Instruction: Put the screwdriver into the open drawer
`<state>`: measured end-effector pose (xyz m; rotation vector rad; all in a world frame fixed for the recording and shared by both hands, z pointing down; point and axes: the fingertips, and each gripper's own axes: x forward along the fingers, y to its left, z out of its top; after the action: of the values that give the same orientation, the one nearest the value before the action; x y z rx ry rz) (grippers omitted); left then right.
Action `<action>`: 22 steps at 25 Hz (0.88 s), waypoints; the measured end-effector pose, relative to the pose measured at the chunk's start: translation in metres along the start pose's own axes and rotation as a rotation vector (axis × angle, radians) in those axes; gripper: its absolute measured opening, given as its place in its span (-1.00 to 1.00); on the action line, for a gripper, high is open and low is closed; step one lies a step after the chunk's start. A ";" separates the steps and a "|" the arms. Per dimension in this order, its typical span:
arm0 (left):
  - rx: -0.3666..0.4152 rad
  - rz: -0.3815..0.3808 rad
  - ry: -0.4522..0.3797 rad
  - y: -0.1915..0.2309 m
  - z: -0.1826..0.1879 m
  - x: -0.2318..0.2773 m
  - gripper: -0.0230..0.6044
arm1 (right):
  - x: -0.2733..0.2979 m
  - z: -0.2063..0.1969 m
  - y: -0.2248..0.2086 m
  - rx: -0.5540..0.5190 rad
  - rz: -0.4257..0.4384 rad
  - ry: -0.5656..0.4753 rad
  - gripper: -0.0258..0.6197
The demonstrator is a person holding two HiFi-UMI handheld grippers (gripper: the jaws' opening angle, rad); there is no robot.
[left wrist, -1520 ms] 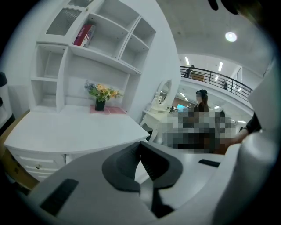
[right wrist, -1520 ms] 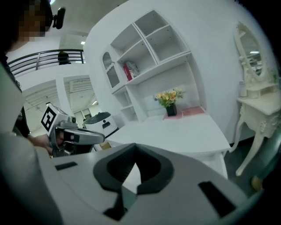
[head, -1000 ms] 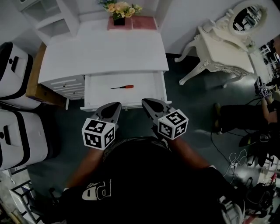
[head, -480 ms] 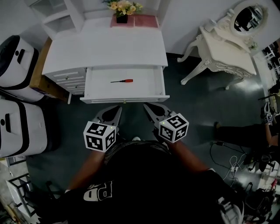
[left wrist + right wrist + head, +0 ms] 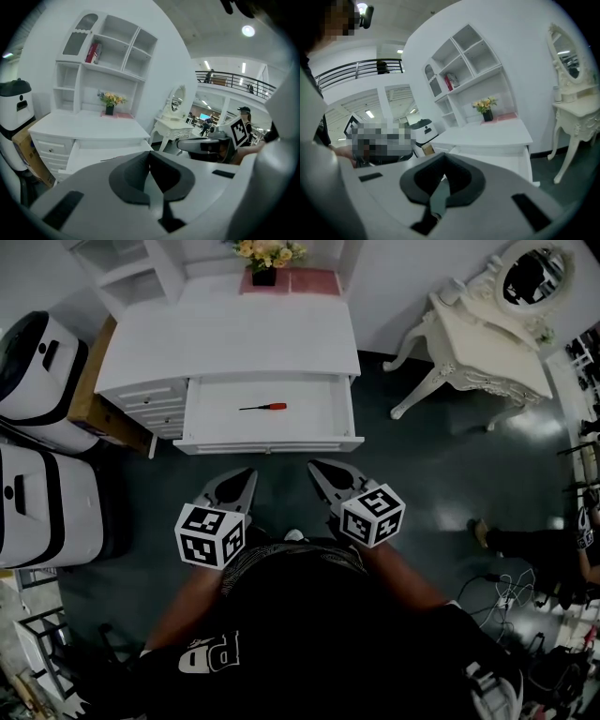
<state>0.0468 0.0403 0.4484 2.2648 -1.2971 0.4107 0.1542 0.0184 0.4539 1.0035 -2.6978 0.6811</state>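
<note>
Withdrawn from drawer [image 5: 272,443]: we log left gripper [image 5: 246,474], right gripper [image 5: 316,468] jaws closed, empty; screwdriver [image 5: 263,407] lies inside, ahead.

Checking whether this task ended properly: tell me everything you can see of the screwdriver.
The screwdriver is small, with a red-orange handle, plastic by its look, and a thin dark shaft. It lies flat on the white floor of the open drawer, about mid-drawer, nearly parallel to the front, handle toward the head view's right. Only the drawer floor touches it; the left hand-held gripper and right hand-held gripper are shut, empty, short of the drawer.
</note>
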 end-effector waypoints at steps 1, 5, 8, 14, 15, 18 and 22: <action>0.002 -0.001 0.001 0.000 0.000 -0.001 -0.88 | -0.001 0.001 0.000 0.001 -0.003 -0.003 -0.89; 0.010 -0.017 0.001 -0.001 0.004 -0.003 -0.88 | -0.004 0.003 0.003 0.005 -0.018 -0.012 -0.89; 0.018 -0.037 0.003 0.000 0.009 -0.003 -0.88 | -0.003 0.007 0.005 0.007 -0.036 -0.018 -0.89; 0.033 -0.071 0.009 0.009 0.016 -0.008 -0.88 | 0.004 0.011 0.014 0.016 -0.070 -0.021 -0.89; 0.033 -0.073 0.011 0.013 0.016 -0.009 -0.88 | 0.007 0.012 0.016 0.017 -0.075 -0.019 -0.89; 0.037 -0.090 0.026 0.020 0.017 -0.014 -0.88 | 0.014 0.015 0.023 0.023 -0.090 -0.015 -0.89; 0.045 -0.118 0.039 0.026 0.019 -0.018 -0.88 | 0.022 0.020 0.031 0.020 -0.108 -0.017 -0.90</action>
<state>0.0159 0.0315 0.4314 2.3451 -1.1386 0.4439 0.1166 0.0171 0.4322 1.1544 -2.6332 0.6837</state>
